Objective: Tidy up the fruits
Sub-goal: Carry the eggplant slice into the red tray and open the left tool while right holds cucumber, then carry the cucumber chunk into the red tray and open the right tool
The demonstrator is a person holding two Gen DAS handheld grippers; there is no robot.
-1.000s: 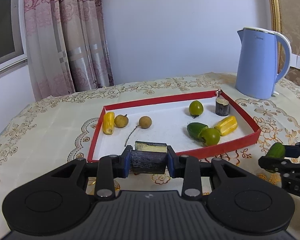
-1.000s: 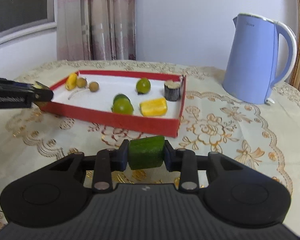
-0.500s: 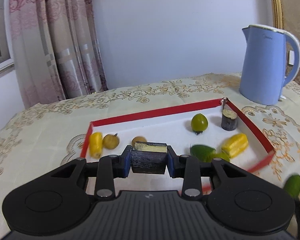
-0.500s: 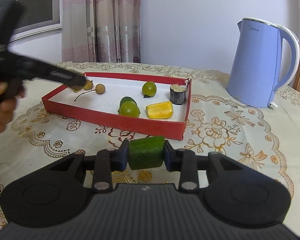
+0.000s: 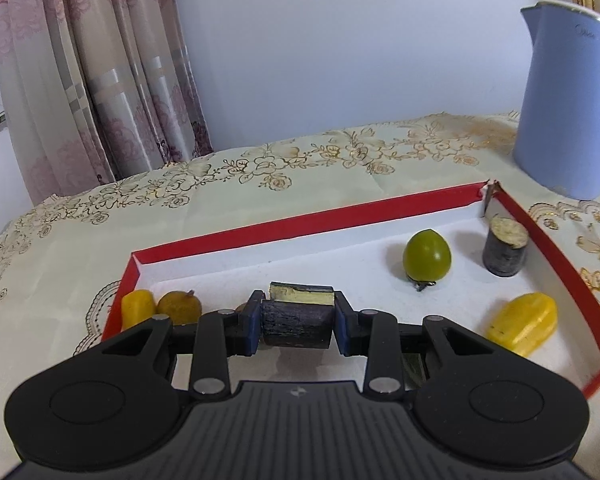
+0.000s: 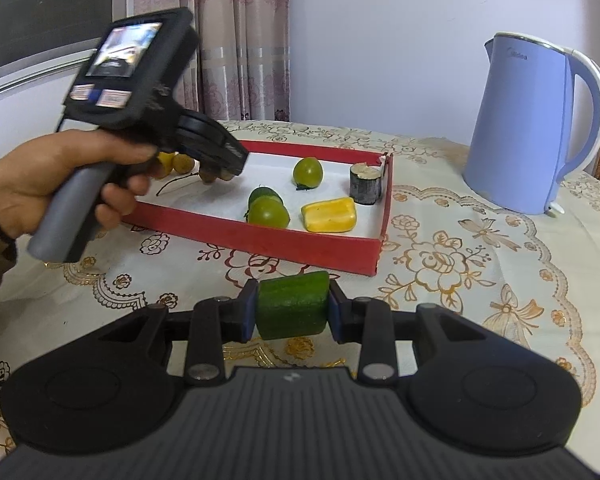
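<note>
My left gripper [image 5: 297,325] is shut on a dark sugarcane piece [image 5: 296,326] with a pale cut end, held over the red tray's [image 5: 300,222] white floor. In the right wrist view the left gripper [image 6: 216,174] hangs over the tray's left part, held by a hand [image 6: 40,184]. My right gripper [image 6: 293,310] is shut on a green cucumber piece [image 6: 293,306], in front of the tray's [image 6: 260,240] near wall. The tray holds a green round fruit [image 5: 427,255], a second sugarcane piece [image 5: 505,251], a yellow piece [image 5: 524,323], another yellow piece [image 5: 137,307] and a brown longan [image 5: 179,307].
A light blue electric kettle [image 6: 528,120] stands right of the tray on the embroidered tablecloth [image 6: 460,272]. Two more green fruits [image 6: 267,208] lie near the tray's front wall. Pink curtains [image 5: 80,80] and a window [image 6: 52,12] are behind the table.
My left gripper has moved forward with the sugarcane piece, from in front of the tray's near wall to over its floor. The right gripper with the cucumber piece has stayed put.
</note>
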